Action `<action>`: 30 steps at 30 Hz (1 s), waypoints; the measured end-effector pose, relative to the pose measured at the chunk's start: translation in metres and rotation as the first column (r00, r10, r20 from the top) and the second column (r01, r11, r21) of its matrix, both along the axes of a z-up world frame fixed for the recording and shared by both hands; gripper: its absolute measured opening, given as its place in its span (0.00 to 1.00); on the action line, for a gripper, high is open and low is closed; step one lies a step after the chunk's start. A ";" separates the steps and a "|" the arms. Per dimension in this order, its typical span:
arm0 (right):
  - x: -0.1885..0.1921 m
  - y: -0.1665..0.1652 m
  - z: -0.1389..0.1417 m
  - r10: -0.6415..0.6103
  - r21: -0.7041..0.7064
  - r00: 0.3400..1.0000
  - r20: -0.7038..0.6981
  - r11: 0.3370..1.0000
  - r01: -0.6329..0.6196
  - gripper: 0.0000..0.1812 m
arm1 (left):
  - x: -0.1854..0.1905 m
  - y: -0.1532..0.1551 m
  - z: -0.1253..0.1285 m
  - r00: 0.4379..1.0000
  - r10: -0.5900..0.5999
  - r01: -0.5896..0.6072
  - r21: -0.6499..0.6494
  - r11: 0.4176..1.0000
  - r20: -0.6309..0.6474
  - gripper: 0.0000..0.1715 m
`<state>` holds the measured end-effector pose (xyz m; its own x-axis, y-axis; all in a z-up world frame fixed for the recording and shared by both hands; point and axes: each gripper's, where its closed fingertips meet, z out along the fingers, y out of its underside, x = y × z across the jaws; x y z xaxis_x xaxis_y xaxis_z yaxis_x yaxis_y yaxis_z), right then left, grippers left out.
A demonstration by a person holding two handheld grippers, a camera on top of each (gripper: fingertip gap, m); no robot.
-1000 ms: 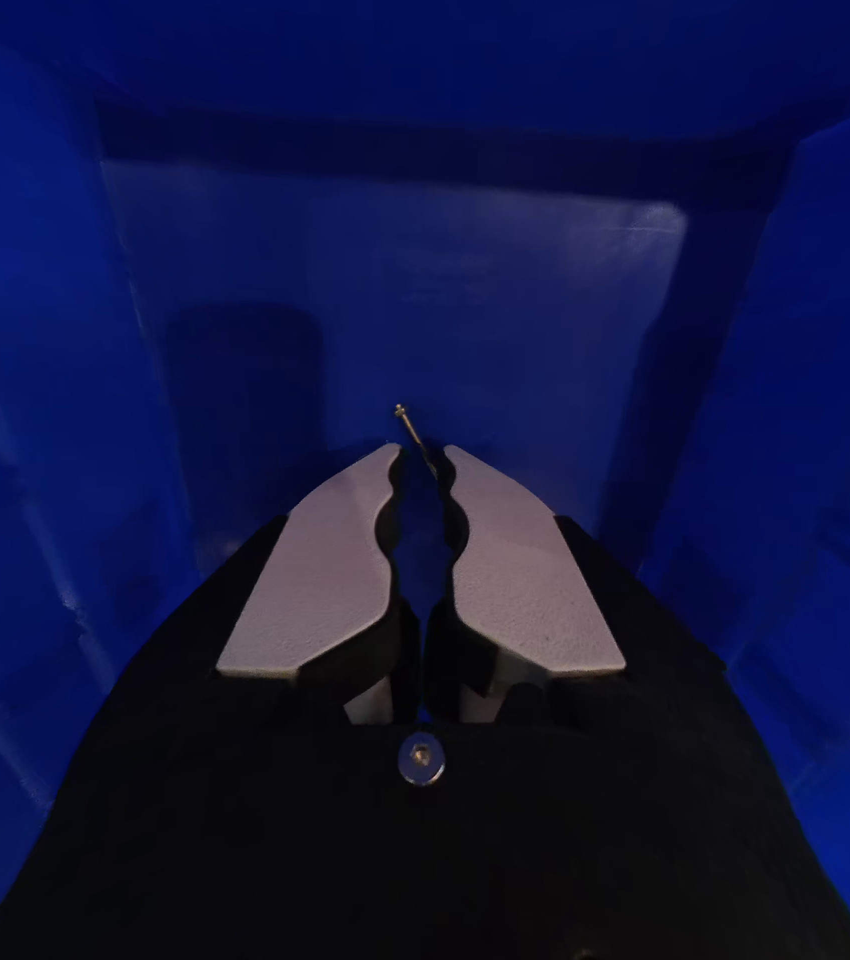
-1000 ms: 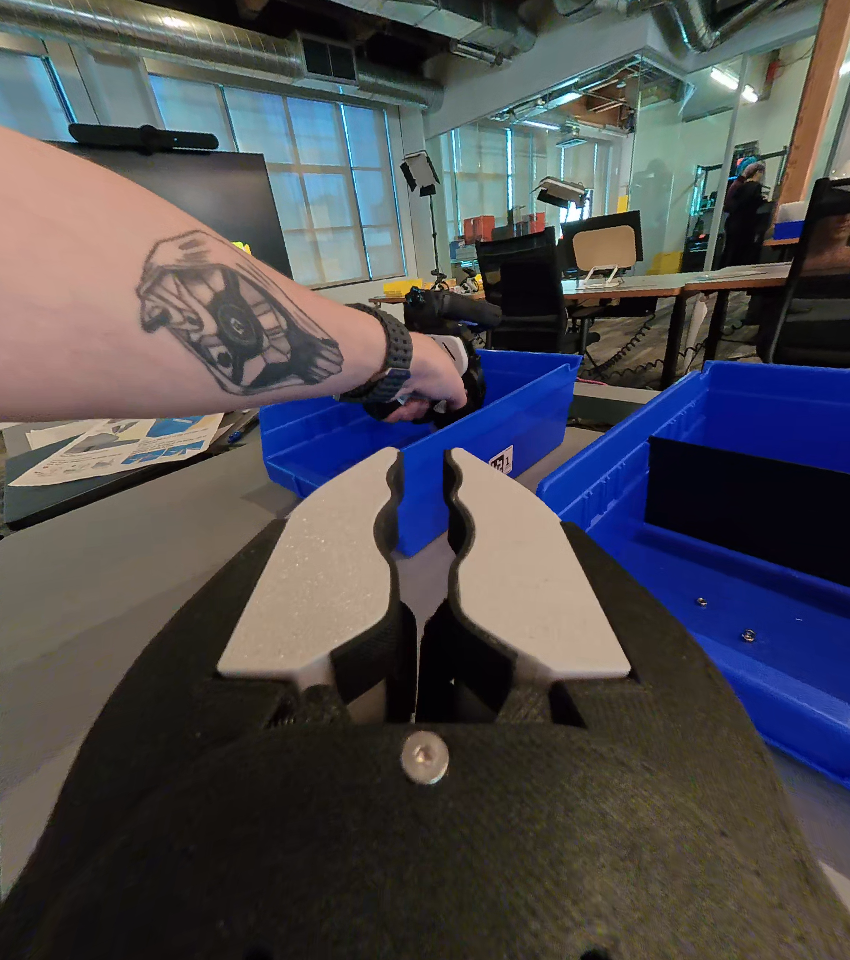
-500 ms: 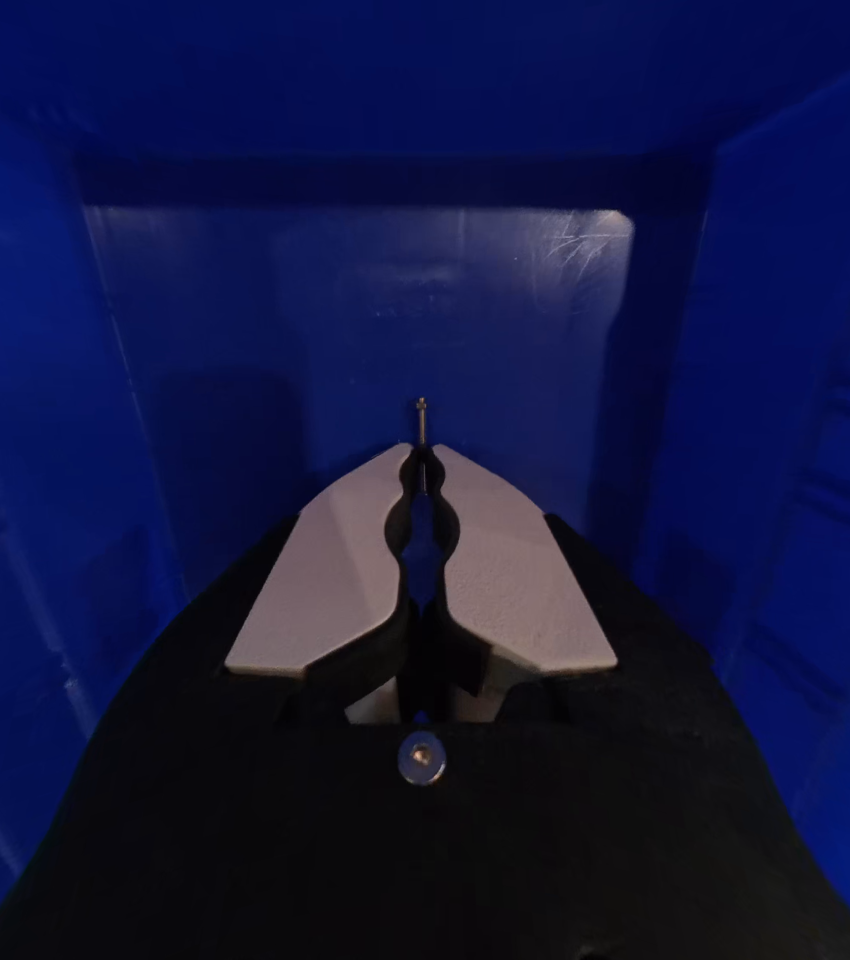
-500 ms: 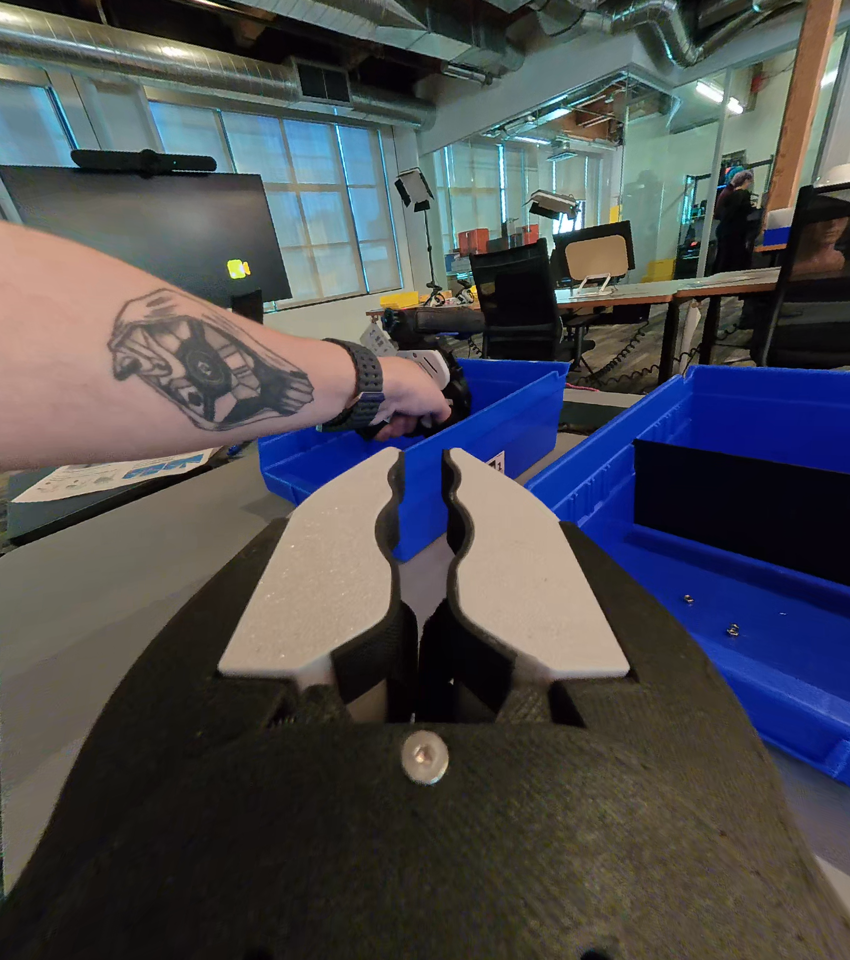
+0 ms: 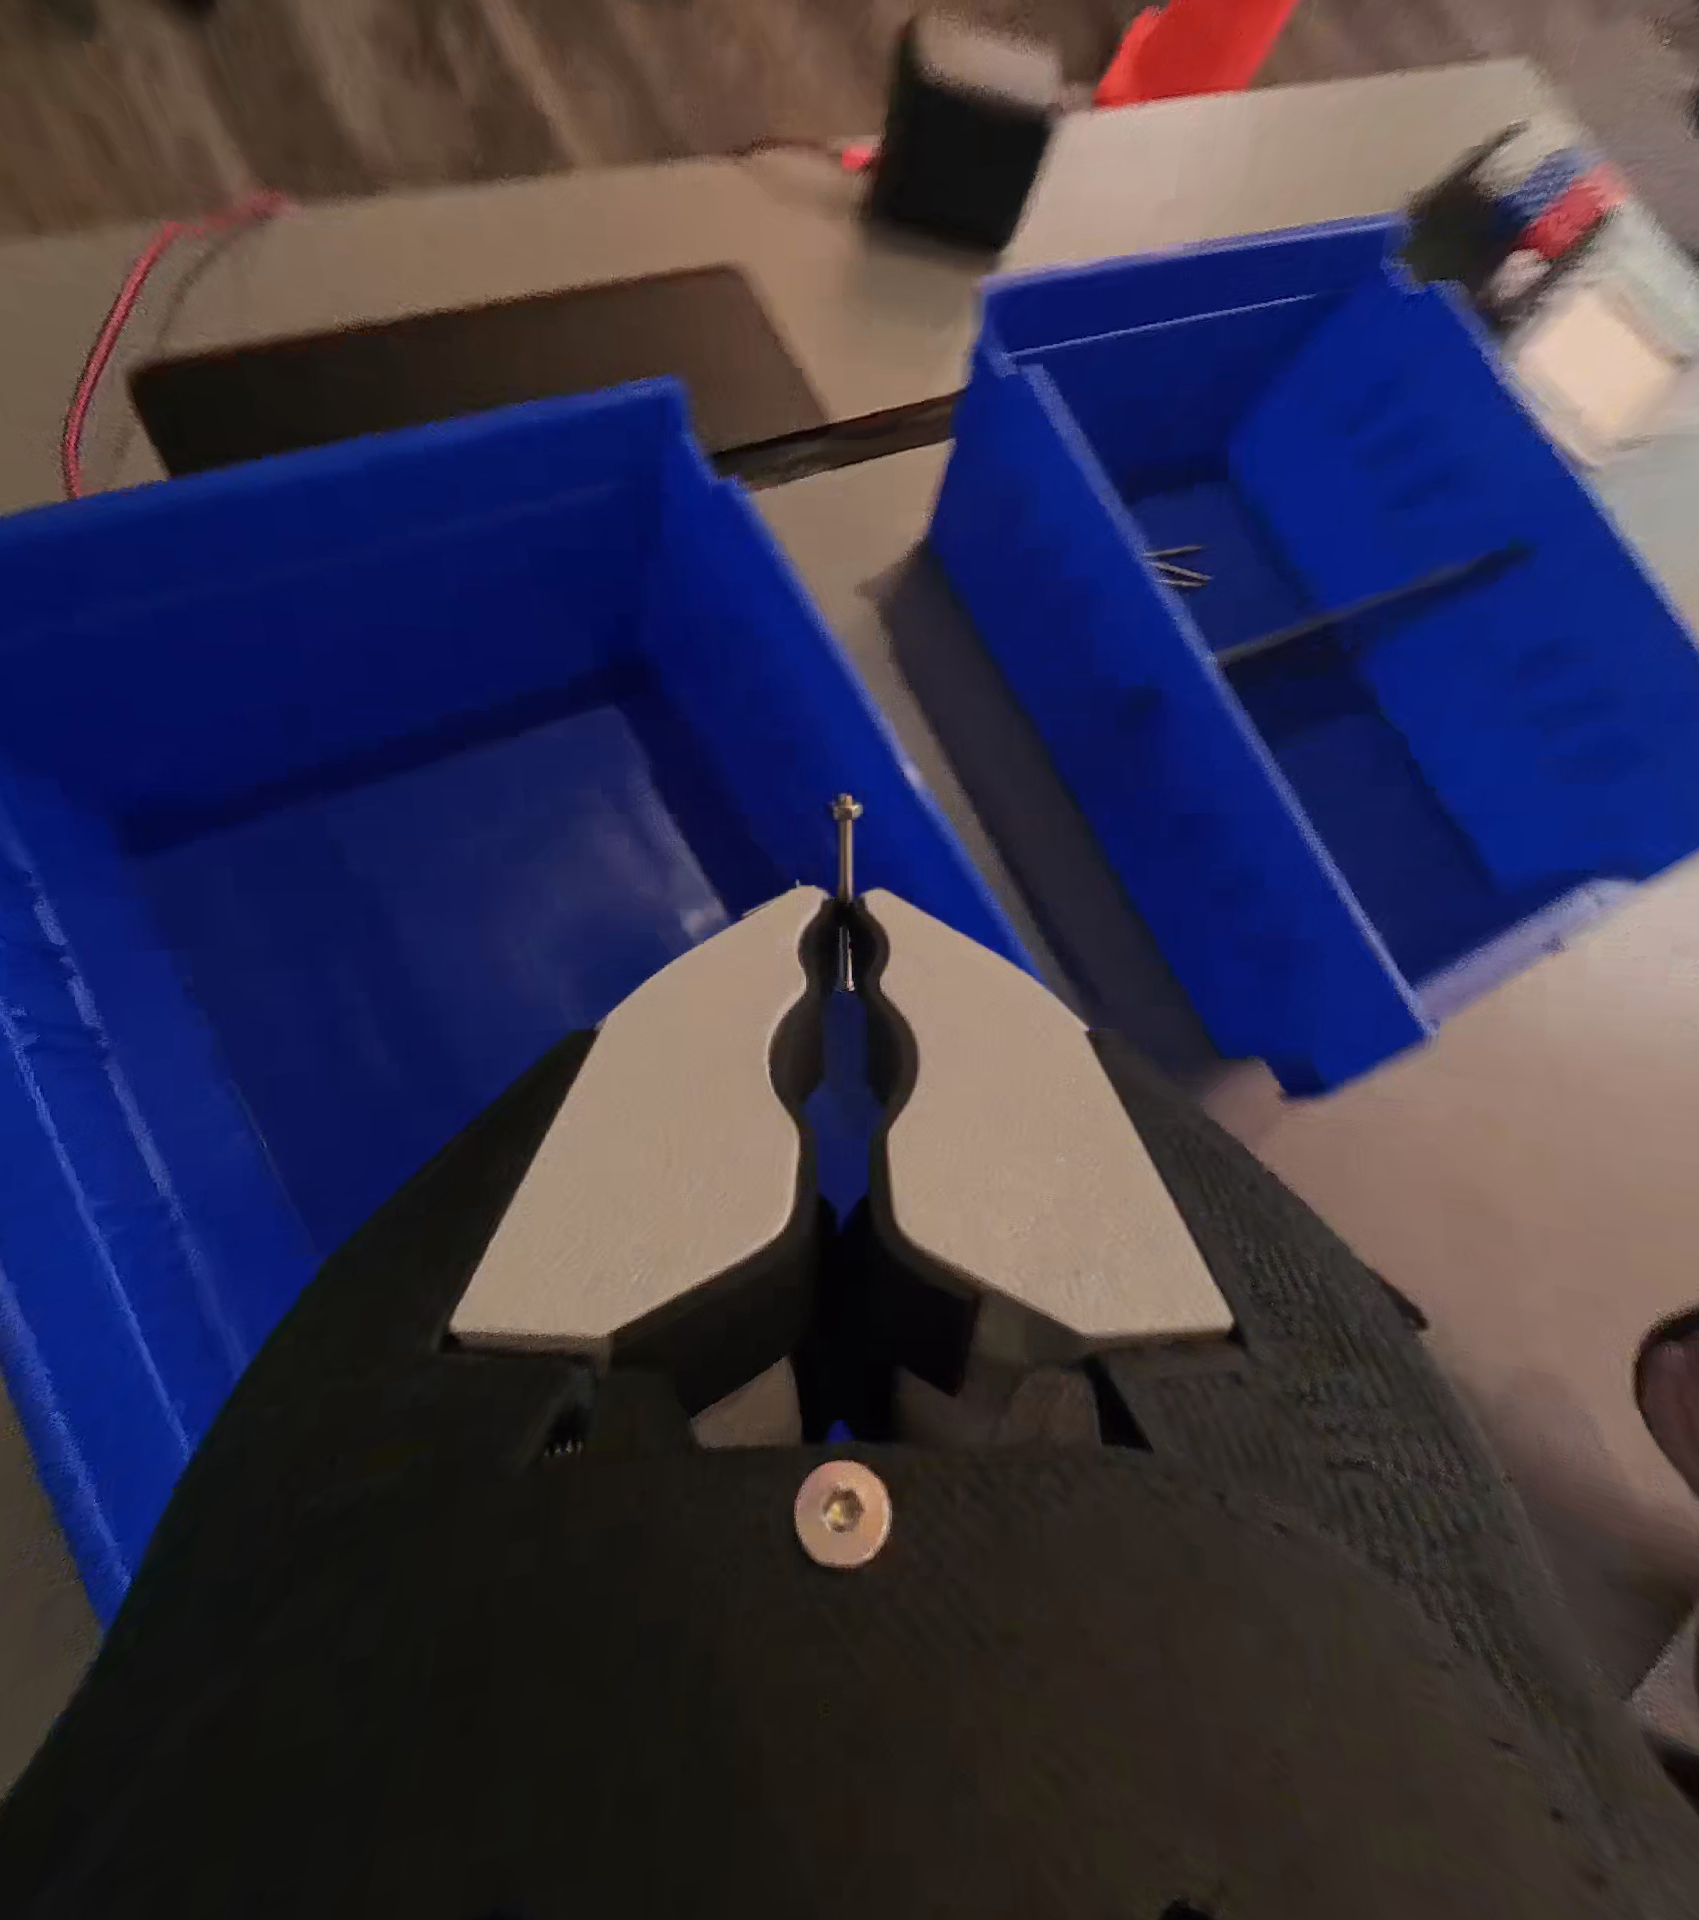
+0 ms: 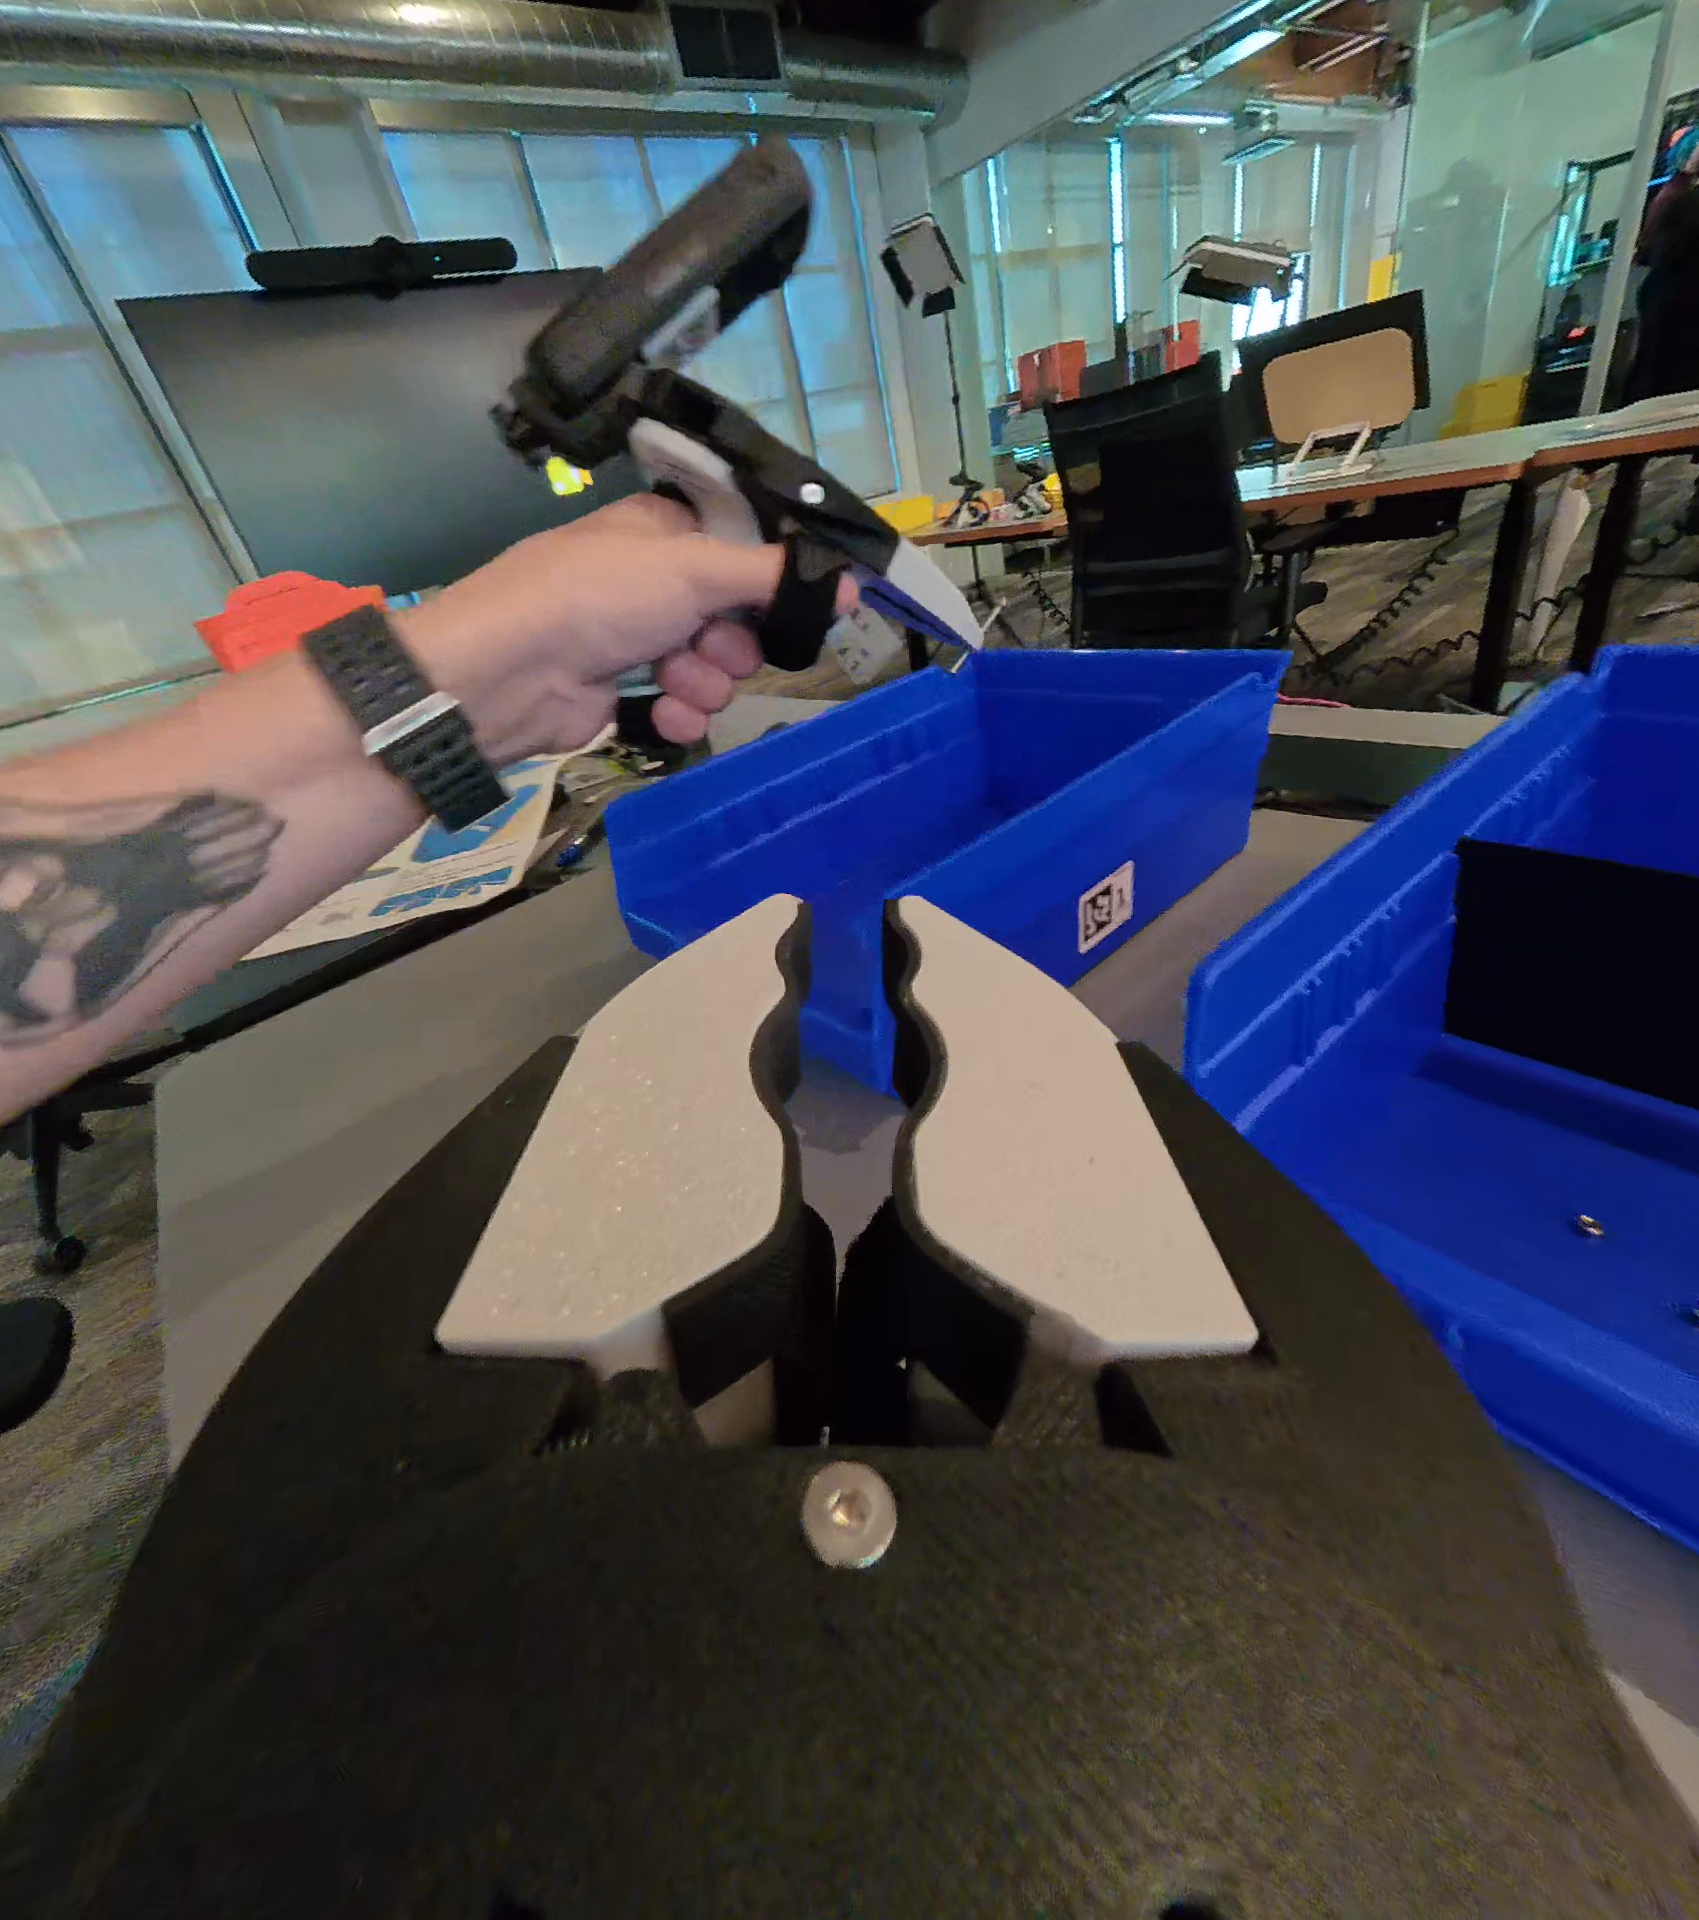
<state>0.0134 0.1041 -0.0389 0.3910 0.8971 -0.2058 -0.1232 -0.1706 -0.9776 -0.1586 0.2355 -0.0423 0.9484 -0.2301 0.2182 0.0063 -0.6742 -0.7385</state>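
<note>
Above the open blue bin (image 5: 325, 665) on the grey tabletop (image 5: 1447, 1174), the left gripper (image 5: 840, 902) pinches a thin metal screw (image 5: 845, 847) at its very tips, head pointing away, clear of the bin's walls. A second blue bin (image 5: 1177, 665) with a black divider (image 5: 1364, 608) sits just beside it, a strip of bare tabletop between them. Nearer the table's front edge, the right gripper (image 6: 845, 914) hovers with a narrow gap between its fingers, holding nothing, near the divided bin's corner.
</note>
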 end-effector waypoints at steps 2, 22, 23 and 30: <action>-0.009 -0.006 0.008 0.034 -0.001 0.999 -0.008 0.999 -0.034 0.07 | 0.011 -0.034 0.014 0.998 -0.054 0.052 0.099 0.994 0.016 0.01; -0.111 -0.074 0.053 0.248 0.008 0.969 -0.013 0.969 -0.248 0.06 | 0.062 -0.200 0.037 0.976 -0.210 0.134 0.617 0.775 0.052 0.01; -0.110 -0.073 0.054 0.231 0.014 0.973 -0.008 0.973 -0.231 0.06 | 0.061 -0.201 0.039 0.977 -0.208 0.129 0.630 0.766 0.053 0.01; -0.115 -0.078 0.059 0.204 0.067 0.979 0.024 0.976 -0.206 0.06 | 0.064 -0.205 0.043 0.976 -0.210 0.125 0.662 0.739 0.050 0.01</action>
<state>-0.1016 0.0260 0.0201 0.2001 0.9703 -0.1360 -0.0765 -0.1229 -0.9895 -0.0946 0.0306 0.0012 0.8588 -0.5089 0.0581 0.0517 -0.0267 -0.9983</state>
